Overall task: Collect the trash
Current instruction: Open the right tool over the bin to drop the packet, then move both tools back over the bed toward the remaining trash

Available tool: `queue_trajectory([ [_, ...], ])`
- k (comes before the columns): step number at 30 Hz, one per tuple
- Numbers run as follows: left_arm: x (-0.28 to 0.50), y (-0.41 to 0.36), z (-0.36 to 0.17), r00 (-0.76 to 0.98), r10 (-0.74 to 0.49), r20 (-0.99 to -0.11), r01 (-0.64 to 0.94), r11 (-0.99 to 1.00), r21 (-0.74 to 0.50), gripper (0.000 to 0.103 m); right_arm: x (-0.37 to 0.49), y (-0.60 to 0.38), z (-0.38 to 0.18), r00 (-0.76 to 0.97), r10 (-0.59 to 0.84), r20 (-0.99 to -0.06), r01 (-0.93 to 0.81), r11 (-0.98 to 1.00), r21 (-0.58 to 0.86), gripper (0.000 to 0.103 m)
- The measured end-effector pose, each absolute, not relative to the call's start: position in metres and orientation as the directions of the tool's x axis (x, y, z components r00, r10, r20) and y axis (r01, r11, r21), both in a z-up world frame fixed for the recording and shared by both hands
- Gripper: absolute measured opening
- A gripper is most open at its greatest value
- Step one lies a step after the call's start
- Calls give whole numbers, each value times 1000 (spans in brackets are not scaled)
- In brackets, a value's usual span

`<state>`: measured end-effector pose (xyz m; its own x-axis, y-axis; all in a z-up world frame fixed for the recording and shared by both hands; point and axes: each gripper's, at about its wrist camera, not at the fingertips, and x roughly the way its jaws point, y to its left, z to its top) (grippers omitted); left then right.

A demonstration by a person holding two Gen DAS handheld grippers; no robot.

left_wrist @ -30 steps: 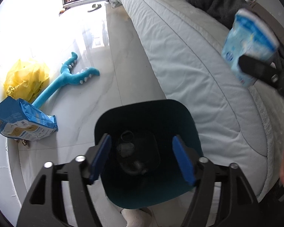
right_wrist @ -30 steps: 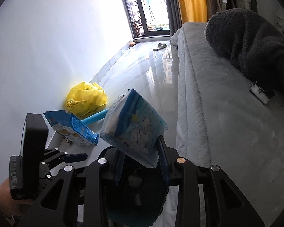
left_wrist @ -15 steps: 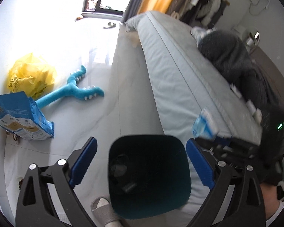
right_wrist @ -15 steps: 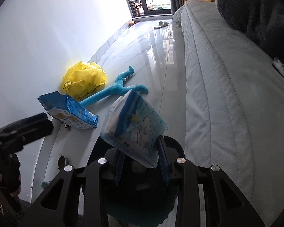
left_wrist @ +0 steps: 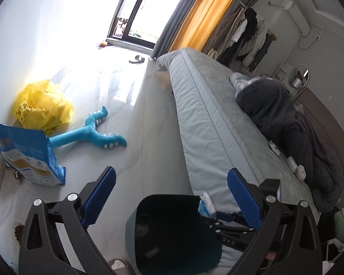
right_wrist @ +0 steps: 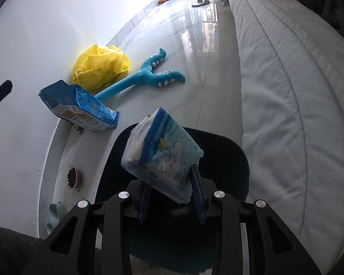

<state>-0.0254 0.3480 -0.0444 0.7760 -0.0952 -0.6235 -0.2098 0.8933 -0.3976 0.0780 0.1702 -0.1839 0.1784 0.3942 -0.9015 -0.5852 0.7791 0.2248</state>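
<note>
A dark teal trash bin stands on the floor beside the bed, with some dark items lying in its bottom. My left gripper hangs above it, its jaws opening wide with nothing between them. My right gripper is shut on a blue and white tissue pack and holds it tilted right over the bin's mouth. In the left wrist view the tissue pack shows at the bin's right rim.
A blue bag, a crumpled yellow plastic bag and a blue plush toy lie on the floor by the white wall. The bed with a dark blanket runs along the right. A pet food bowl sits near the wall.
My left gripper has spread wide, risen and tilted up away from the bin. My right gripper has come down with the tissue pack until it hangs over the bin.
</note>
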Motion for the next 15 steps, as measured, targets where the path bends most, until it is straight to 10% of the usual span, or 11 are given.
queue_trajectory([
  [9, -30, 347, -31, 801, -37, -598, -208, 918, -336, 99, 70, 181, -206, 122, 354, -927, -592, 776, 218, 35],
  [15, -36, 340, -9, 846, 19, -534, -201, 937, -286, 99, 63, 181, -212, 101, 346, -933, -602, 768, 220, 57],
])
